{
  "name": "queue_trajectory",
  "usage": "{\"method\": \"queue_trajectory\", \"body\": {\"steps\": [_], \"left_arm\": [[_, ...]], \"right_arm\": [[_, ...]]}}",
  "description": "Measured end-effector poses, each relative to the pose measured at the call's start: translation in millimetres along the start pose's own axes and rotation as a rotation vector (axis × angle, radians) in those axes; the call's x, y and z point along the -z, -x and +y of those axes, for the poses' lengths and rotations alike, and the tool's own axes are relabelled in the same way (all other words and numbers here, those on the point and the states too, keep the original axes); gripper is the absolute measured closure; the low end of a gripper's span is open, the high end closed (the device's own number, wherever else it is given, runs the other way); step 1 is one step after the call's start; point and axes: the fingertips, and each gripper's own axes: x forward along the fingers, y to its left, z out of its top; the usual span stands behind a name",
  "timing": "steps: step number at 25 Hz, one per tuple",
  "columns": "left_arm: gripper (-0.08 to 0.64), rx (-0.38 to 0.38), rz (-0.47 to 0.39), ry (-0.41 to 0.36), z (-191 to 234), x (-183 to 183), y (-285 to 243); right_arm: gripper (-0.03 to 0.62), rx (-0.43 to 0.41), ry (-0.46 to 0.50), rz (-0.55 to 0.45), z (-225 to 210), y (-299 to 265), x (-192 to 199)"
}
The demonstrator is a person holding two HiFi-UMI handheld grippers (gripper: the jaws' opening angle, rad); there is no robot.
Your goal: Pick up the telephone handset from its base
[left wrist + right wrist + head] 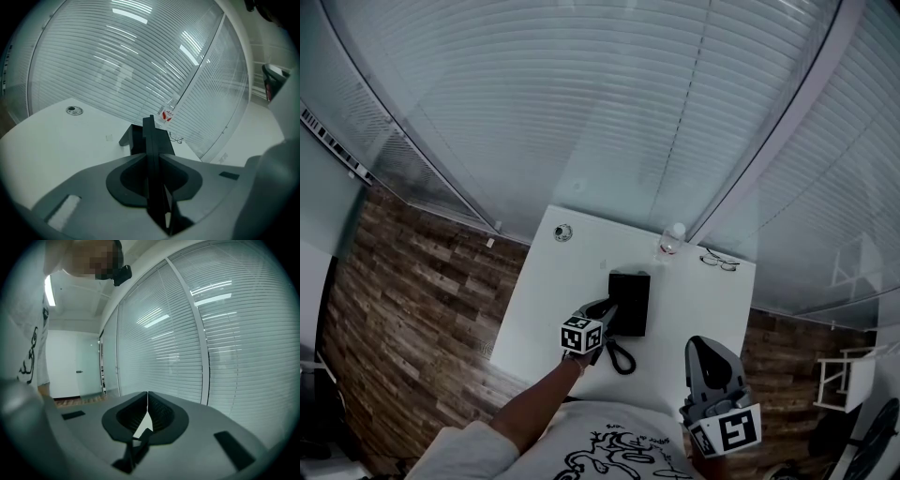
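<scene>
Handset [148, 132] sits along the left side of the telephone base [630, 305], seen edge-on as a thin black slab. Left gripper [151, 159] is clamped on it, jaws flat against both faces. Can't tell if it's clear of the cradle yet.

Right gripper [147, 397] is closed with nothing in it, parked well off the base's near right, out of play.

Risks as I see them:
- The grip looks to be on the narrow section. An off-centre hold means the handset could pivot or slide out on the lift.
- Coiled cord [620, 357] lies just in front of the base. A fast or long pull likely drags the base across the table [539, 309].
- Water bottle [672, 240] stands just behind the base. If the base skids back, it could tip.
</scene>
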Motion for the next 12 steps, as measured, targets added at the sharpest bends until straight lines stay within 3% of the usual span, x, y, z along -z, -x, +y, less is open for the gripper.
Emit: {"method": "queue_trajectory", "body": {"steps": [12], "left_arm": [[0.488, 0.03, -0.094, -0.04, -28.6, -35.3, 31.6]], "right_arm": [[0.586, -0.004, 0.006, -0.015, 2.9, 6.8, -1.3]]}}
